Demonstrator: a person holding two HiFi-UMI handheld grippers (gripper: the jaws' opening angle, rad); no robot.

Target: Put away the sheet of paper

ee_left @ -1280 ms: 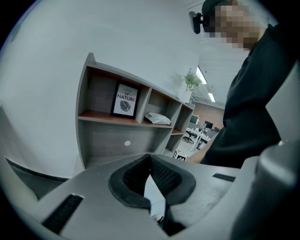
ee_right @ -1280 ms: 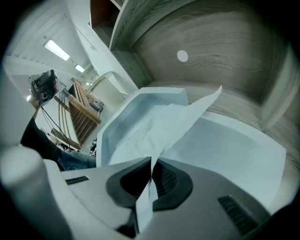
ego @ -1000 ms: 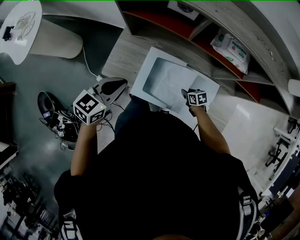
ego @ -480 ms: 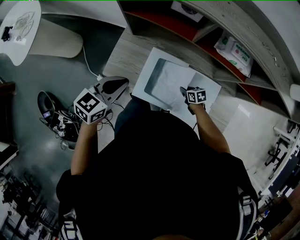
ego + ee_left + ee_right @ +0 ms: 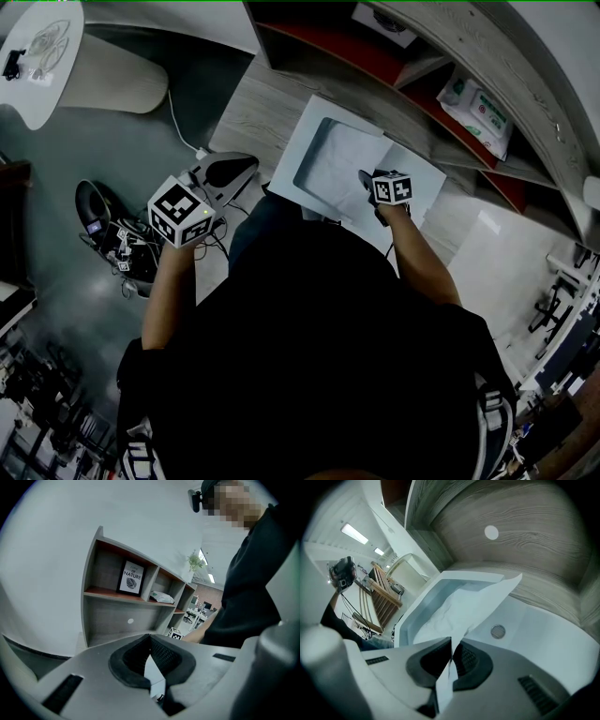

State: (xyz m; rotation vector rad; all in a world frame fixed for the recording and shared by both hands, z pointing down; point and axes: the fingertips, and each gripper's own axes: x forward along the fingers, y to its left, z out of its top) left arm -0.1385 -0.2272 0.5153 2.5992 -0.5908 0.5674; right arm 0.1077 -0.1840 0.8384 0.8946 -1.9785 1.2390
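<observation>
"NATURE" on framed print (image 5: 131,577)

Right gripper (image 5: 451,643) pinches the paper sheet (image 5: 461,607) over a white tray (image 5: 406,620).

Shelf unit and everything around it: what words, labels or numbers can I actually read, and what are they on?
"OF NATURE": framed print standing on the shelf; the small line above it is too small to read.
Packet on the shelf: green label, print too blurred to read.
No other text shows.

Head camera overhead, others low (shelf (image 5: 112,616) shared)
</observation>
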